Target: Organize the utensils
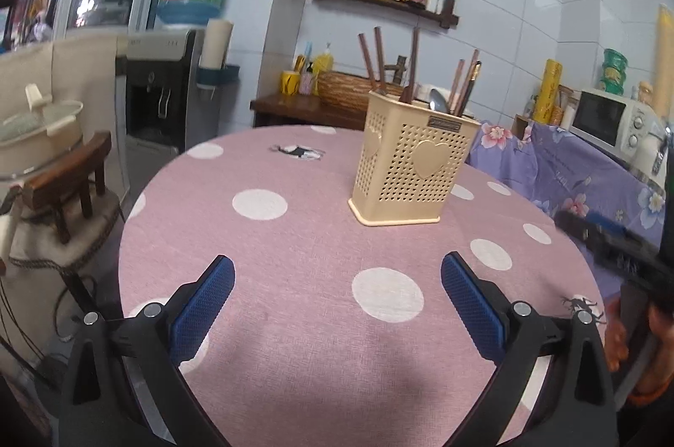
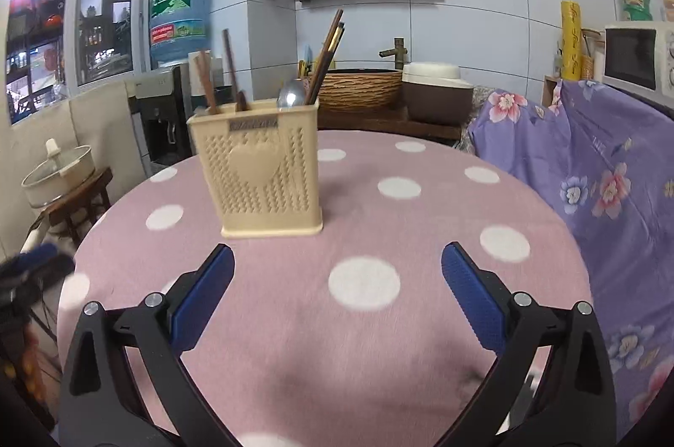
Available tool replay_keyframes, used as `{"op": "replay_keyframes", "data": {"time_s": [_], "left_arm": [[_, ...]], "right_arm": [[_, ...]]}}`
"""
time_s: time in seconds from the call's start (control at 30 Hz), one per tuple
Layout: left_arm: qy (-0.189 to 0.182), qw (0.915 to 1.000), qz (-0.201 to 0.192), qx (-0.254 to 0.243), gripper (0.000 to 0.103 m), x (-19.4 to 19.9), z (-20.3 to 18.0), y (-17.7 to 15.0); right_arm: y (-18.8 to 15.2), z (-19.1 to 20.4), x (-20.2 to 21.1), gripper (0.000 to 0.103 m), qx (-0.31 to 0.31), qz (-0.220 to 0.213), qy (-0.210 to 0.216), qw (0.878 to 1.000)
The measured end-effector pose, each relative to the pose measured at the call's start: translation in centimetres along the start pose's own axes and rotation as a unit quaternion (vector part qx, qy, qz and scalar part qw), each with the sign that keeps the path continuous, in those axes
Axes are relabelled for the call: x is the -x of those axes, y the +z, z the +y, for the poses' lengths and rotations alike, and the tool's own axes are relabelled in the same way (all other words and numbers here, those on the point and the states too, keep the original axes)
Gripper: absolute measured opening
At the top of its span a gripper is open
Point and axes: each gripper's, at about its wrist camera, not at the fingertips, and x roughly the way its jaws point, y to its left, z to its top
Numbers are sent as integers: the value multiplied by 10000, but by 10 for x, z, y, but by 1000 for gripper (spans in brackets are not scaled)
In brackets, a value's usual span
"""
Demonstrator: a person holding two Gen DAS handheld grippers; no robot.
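Blue-padded jaws of the left gripper (image 1: 337, 291) stand wide apart above the pink polka-dot tablecloth (image 1: 295, 320), holding nothing. The right gripper (image 2: 337, 282) is just as wide and empty over the table's near edge. One cream perforated utensil holder (image 2: 263, 173) stands toward the table's far edge. Its walls hide the lower ends of about six brown chopsticks (image 2: 326, 57) and one metal spoon (image 2: 290, 94); the exact chopstick count is hard to make out.
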Motion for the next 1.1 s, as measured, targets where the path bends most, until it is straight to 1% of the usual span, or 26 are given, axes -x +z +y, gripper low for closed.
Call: {"op": "replay_keyframes", "data": {"time_s": [0.1, 0.17, 0.2, 0.3, 0.37, 0.4, 0.47, 0.53, 0.63, 0.73, 0.87, 1.1], "left_arm": [[61, 9998, -74, -167, 98, 10, -3, -8], [58, 9999, -66, -129, 98, 17, -3, -14], [86, 9999, -98, -94, 98, 23, -2, -17], [169, 9994, -278, -124, 98, 43, -5, -27], [90, 9988, -397, -281, 98, 61, -10, -35], [53, 9982, -471, -361, 98, 67, -12, -37], [91, 9965, -631, -549, 98, 82, -18, -44], [106, 9953, -706, -652, 98, 89, -20, -47], [94, 9947, -723, -728, 98, 94, -22, -46], [109, 9937, -848, -720, 98, 97, -22, -46], [128, 9929, -879, -792, 98, 99, -27, -49], [129, 9922, -925, -829, 98, 101, -29, -49]], "right_arm": [[-31, 6, 18, 97, -195, 136, 186, 9995], [-48, 12, 32, 97, -315, 236, 163, 9991], [-54, 16, 39, 97, -323, 221, 147, 9991], [-67, 31, 65, 97, -232, 61, 285, 9993], [-75, 44, 86, 97, -44, -174, 381, 9991], [-76, 50, 94, 97, 20, -265, 401, 9988], [-79, 59, 108, 97, 144, -411, 471, 9979], [-84, 65, 117, 97, 244, -534, 433, 9973], [-85, 67, 120, 97, 288, -541, 377, 9974], [-87, 64, 121, 97, 231, -572, 325, 9976], [-84, 58, 123, 97, 162, -651, 83, 9977], [-82, 56, 128, 97, 231, -753, 102, 9968]]}}
